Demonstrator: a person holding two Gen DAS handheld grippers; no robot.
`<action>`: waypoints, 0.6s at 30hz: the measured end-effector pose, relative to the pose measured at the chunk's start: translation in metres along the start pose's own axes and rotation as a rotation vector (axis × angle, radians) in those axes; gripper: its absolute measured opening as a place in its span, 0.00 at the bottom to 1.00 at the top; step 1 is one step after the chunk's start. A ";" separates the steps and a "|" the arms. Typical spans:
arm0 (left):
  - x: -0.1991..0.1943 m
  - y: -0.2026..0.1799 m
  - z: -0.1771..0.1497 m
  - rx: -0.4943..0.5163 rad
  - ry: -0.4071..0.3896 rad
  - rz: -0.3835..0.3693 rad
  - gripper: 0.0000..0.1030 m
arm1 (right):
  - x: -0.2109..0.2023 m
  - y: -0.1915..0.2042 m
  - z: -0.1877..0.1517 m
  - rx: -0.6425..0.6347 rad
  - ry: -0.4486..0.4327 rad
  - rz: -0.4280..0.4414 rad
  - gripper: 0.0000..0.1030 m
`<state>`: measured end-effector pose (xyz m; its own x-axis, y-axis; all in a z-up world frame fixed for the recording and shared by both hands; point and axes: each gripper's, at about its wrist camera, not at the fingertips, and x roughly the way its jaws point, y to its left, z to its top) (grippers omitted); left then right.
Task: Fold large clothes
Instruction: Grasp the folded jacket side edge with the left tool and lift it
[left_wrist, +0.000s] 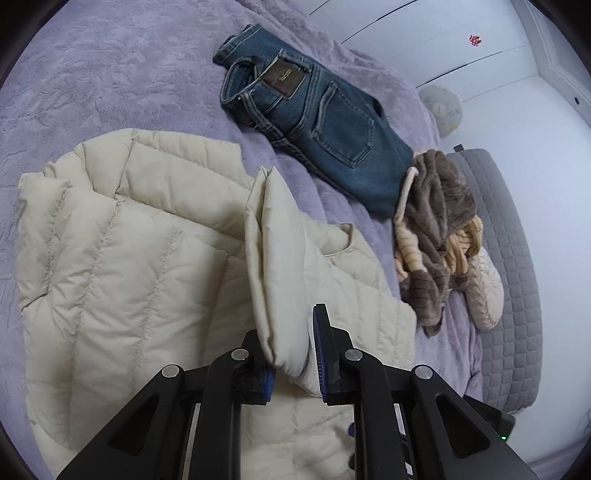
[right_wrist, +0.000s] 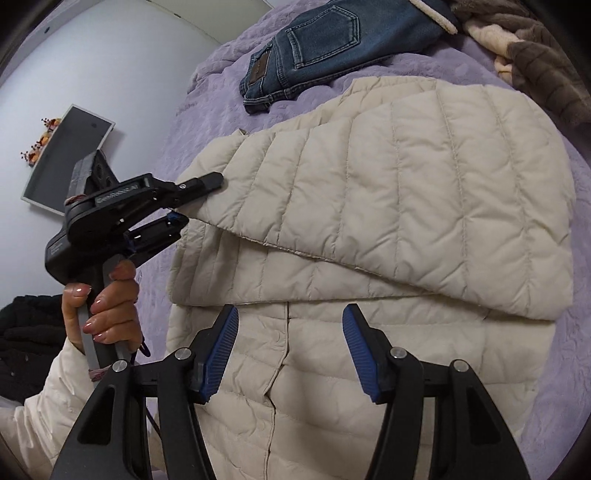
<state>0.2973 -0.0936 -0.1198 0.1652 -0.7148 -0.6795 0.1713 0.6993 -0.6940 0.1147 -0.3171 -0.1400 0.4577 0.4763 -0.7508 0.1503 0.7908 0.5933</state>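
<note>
A cream quilted down jacket (right_wrist: 369, 206) lies spread on a lilac plush bedspread (left_wrist: 92, 81), partly folded, with one panel doubled over the body. Its lower portion runs out of the near edge of both views, so its full outline cannot be established.

The left gripper (left_wrist: 291, 354) is clamped on a padded edge of the jacket, which stands up between the two fingers; the left finger's pad is largely hidden behind the fabric. In the right wrist view the same tool (right_wrist: 195, 201) appears at the left, biting the corner of the folded panel, held by a hand (right_wrist: 107, 306) with painted nails.

The right gripper (right_wrist: 290, 350) hangs over the jacket's front closure with its jaws spread wide and nothing between the blue pads (right_wrist: 221, 350).

Far of the jacket lie folded blue jeans (left_wrist: 314, 122), and to their right a brown and tan plush heap (left_wrist: 436, 229), its nature unclear. A grey quilted item (left_wrist: 502, 258) sits at the bed's right edge, partly cut off. A dark framed panel (right_wrist: 66, 158) stands against the wall at far left.
</note>
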 end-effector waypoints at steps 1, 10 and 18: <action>-0.007 -0.003 -0.002 -0.002 -0.015 -0.017 0.18 | 0.003 -0.001 0.000 0.003 -0.003 0.004 0.61; -0.022 0.034 -0.027 -0.075 -0.020 0.048 0.18 | -0.004 -0.035 0.008 0.029 -0.071 -0.146 0.61; -0.011 0.026 -0.019 0.032 -0.020 0.171 0.89 | -0.005 -0.055 0.002 0.054 -0.062 -0.155 0.61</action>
<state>0.2814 -0.0676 -0.1348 0.2141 -0.5859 -0.7816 0.1700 0.8103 -0.5608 0.1057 -0.3638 -0.1684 0.4785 0.3241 -0.8161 0.2693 0.8304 0.4877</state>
